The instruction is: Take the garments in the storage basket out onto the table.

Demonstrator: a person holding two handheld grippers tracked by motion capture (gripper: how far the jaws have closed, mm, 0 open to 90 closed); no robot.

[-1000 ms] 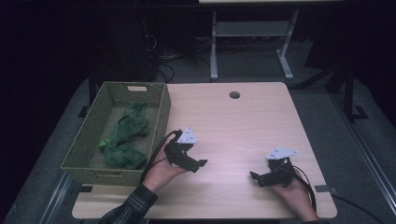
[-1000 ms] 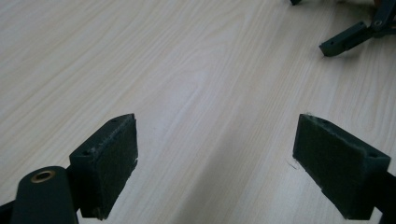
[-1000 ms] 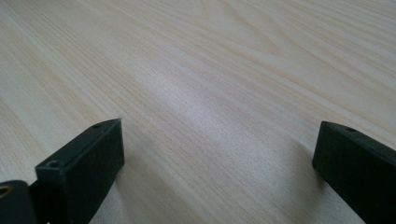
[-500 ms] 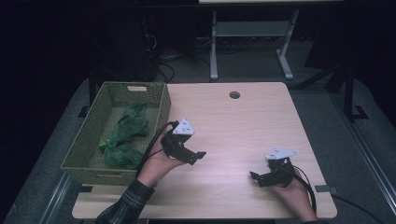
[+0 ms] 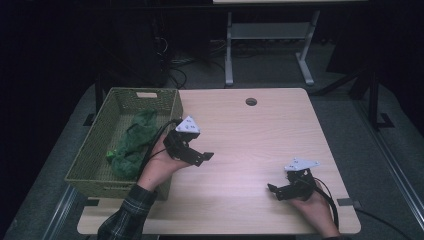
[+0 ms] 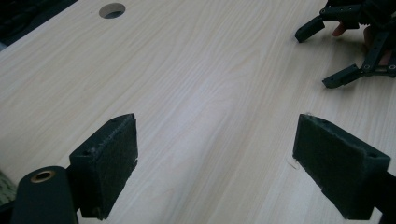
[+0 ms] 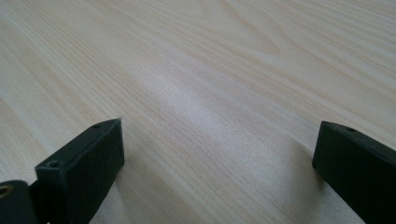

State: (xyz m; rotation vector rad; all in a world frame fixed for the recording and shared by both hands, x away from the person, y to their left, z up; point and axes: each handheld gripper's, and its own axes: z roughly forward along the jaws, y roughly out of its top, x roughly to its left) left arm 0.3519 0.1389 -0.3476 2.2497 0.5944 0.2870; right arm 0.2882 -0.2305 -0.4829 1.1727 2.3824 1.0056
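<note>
Left gripper (image 5: 197, 155) at frame centre-left, just beside the wicker basket (image 5: 95, 155) holding green cloth (image 5: 132, 145) — jaws wide, empty. Right gripper (image 5: 280, 190), lower right on the table (image 5: 250, 135) — spread, empty.

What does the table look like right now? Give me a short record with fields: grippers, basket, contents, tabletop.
left gripper: jaws open, nothing between them, held beside the basket over bare wood
right gripper: jaws open, empty, low at the table's near right
basket: green woven, at the table's left edge
contents: crumpled green cloth lying inside the basket
table: light wood, round cable hole near the far edge
contact: neither gripper touches the cloth
</note>
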